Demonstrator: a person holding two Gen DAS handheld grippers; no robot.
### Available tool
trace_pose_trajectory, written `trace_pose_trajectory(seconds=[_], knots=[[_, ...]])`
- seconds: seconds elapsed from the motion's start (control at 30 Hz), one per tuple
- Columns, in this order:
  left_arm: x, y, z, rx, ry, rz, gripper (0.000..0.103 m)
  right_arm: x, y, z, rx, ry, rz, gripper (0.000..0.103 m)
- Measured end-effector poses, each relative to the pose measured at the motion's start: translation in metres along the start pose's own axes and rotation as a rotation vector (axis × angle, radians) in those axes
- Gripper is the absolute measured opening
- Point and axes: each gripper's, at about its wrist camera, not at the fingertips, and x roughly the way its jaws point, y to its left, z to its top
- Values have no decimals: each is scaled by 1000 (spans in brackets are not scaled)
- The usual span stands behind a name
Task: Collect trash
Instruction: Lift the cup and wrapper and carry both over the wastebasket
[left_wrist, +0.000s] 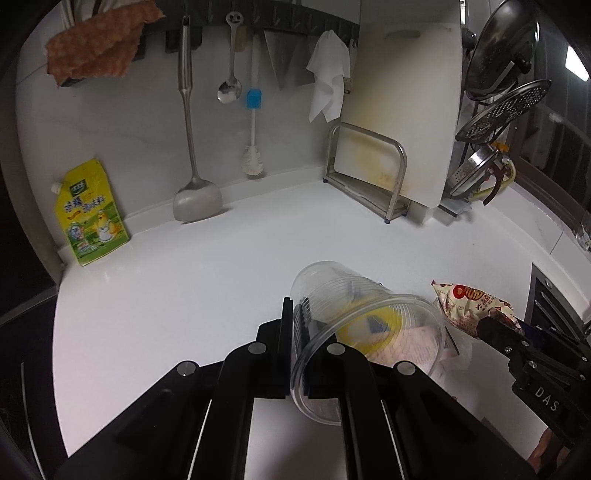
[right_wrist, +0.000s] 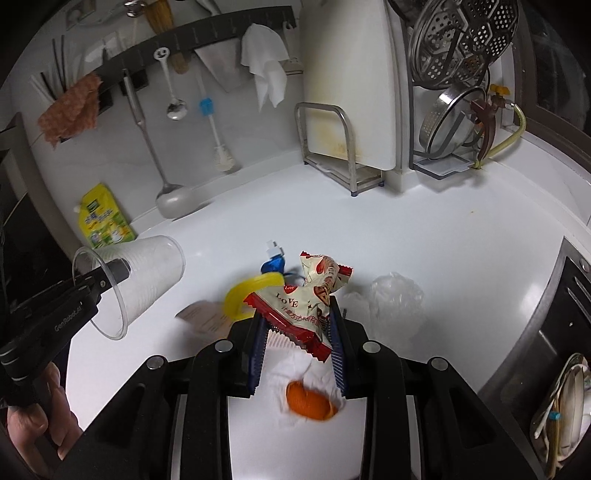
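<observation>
Right wrist view first: nearest us, our right gripper (right_wrist: 299, 332) is clamped on one snack wrapper (right_wrist: 295, 302), lifted off the counter (right_wrist: 424, 236); we judge the crinkly film could slide from the pads. Under it lie one orange peel (right_wrist: 310, 404), one yellow ring (right_wrist: 245, 297) and one clear bag (right_wrist: 397, 299). Further left, our left gripper (left_wrist: 295, 317), jaws closed, pinches the wall of one plastic cup (left_wrist: 354, 317) in the air, which might buckle and drop.

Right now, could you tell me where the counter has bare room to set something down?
Bare counter runs from the yellow pouch across to the board rack. Another patch lies right of the crumpled clear plastic. It is crowded around the yellow ring and orange peel.
</observation>
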Motion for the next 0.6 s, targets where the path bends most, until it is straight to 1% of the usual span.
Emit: trace_pose_trajectory(seconds=[0.27,0.43,0.6], knots=[[-47,-9,-25,-43,-5,57,4,-42,-4,-28,-62,35,57,29],[-76,-21,-48,-68,13,77,4,-69,-12,-49,-89,61,86,29],[-104,-37,-77,-70,44,89,4,-93,-21,-75,-121,100,118,29]])
